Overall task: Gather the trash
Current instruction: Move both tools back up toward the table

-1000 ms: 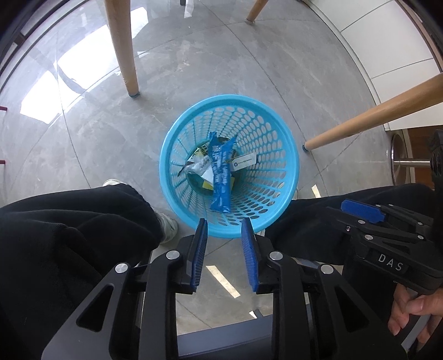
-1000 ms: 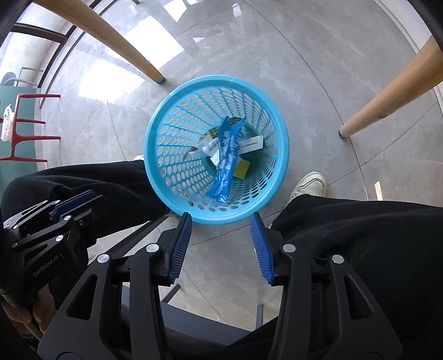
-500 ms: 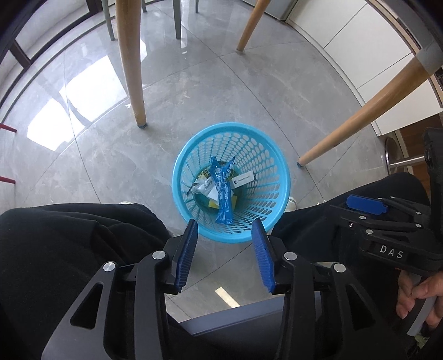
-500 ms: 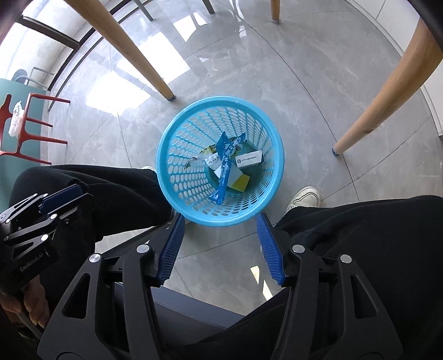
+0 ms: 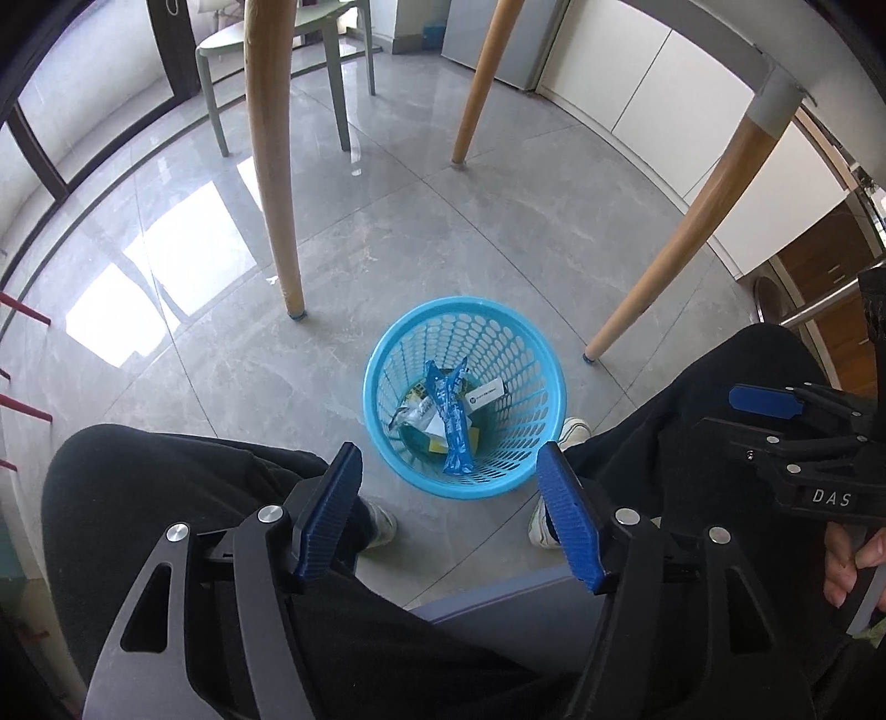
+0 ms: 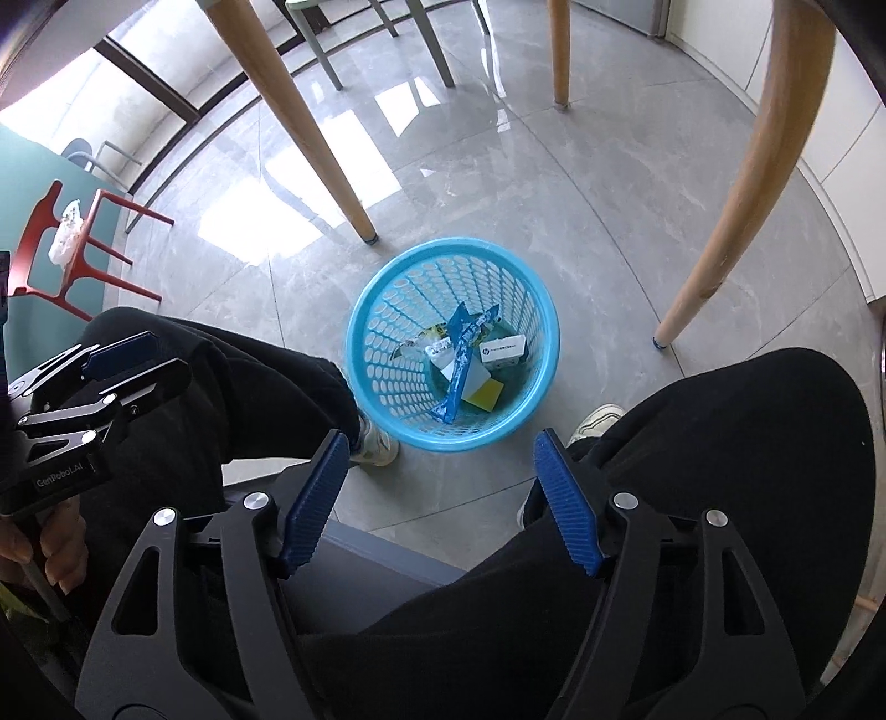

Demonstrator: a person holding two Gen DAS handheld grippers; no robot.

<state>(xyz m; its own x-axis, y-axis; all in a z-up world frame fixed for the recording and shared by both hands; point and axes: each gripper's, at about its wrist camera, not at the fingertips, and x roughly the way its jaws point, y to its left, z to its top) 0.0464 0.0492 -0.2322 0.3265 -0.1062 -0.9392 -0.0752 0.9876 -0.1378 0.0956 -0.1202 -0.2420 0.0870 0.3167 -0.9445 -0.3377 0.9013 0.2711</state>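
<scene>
A blue perforated trash basket [image 5: 387, 354] stands on the grey floor between the person's feet; it also shows in the right wrist view [image 6: 376, 310]. Inside lie a long blue wrapper [image 5: 451, 423], a white card [image 5: 486, 394], a silver packet and a yellow piece [image 6: 483, 394]. My left gripper [image 5: 448, 520] is open and empty, high above the basket's near rim. My right gripper [image 6: 443, 498] is open and empty, also high above the basket. Each gripper shows at the edge of the other's view.
Wooden table legs [image 5: 271, 166] [image 5: 681, 243] flank the basket. The person's black-trousered legs [image 5: 166, 498] and white shoes [image 5: 573, 429] lie on either side. A green chair [image 5: 288, 50] stands behind, a red chair [image 6: 72, 243] to the left, white cabinets [image 5: 664, 111] to the right.
Both grippers have risen away from the basket, which now looks smaller and farther. Both sets of jaws have opened wider. The trash in the basket has not moved.
</scene>
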